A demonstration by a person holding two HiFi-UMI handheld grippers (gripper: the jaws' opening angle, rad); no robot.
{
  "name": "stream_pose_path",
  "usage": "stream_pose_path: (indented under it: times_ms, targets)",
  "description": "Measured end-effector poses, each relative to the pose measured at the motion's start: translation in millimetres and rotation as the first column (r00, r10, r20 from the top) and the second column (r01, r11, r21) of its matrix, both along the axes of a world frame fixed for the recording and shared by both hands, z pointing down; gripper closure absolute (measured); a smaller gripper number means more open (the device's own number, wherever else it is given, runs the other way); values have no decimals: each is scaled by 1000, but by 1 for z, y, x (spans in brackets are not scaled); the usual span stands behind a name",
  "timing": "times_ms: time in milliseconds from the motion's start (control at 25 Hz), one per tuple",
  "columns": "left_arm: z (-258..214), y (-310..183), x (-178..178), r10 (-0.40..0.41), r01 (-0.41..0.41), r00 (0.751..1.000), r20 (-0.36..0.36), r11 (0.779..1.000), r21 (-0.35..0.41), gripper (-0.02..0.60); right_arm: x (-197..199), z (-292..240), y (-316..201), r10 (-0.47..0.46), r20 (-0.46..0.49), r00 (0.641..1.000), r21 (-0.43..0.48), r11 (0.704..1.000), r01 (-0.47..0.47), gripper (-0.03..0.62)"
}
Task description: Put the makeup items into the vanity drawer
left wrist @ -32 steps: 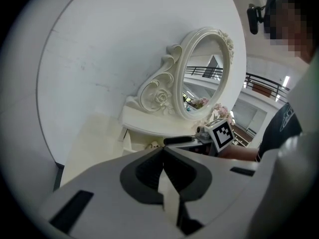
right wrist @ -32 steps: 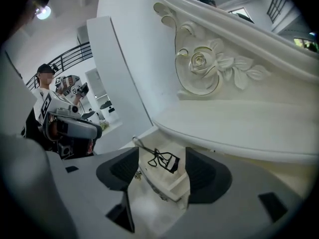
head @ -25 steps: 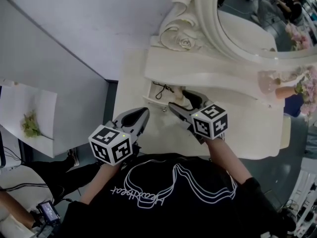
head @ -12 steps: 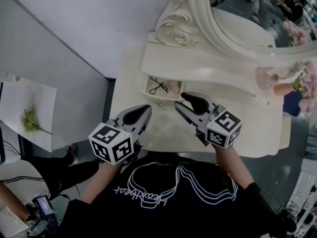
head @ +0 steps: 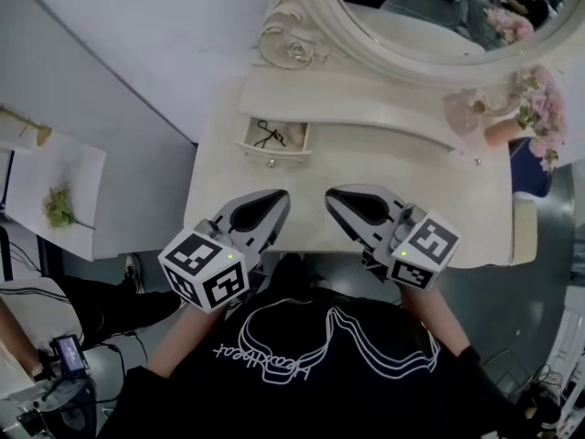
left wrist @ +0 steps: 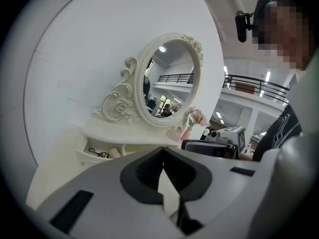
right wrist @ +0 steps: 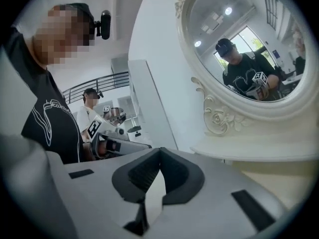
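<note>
Drawn back from the drawer (head: 274, 150) since a second ago, with left gripper (head: 273, 201) and right gripper (head: 339, 198) now held over the near edge of the vanity top (head: 384, 167). Right jaws just been closing: now clenched tip to tip, nothing between. Left jaws likewise pressed together, empty. Black looped item (head: 268, 135) lying inside the open drawer, well ahead of the fingertips, with a pale rounded item (left wrist: 114, 153) beside it. No makeup seen on the top around the fingertips. Probably near the end; likely left only to push the drawer shut.
</note>
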State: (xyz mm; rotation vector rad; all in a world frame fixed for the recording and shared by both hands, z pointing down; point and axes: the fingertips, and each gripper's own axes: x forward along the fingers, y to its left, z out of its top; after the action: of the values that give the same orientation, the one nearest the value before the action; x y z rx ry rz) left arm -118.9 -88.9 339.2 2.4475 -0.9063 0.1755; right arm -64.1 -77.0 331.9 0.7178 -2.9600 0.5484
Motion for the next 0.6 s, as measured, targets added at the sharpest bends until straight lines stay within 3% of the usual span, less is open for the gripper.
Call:
stream_pose_path:
  times_ms: [320,600]
  targets:
    - [-34,60,36,40,-38,999,-34,997,68,577,27,-16,57,10,-21,1000,49,999,-9,588]
    - [-51,88,46,36,-32,999,-31,992,120,577,37,-28,80,27,-6,1000,74,997,-27,588]
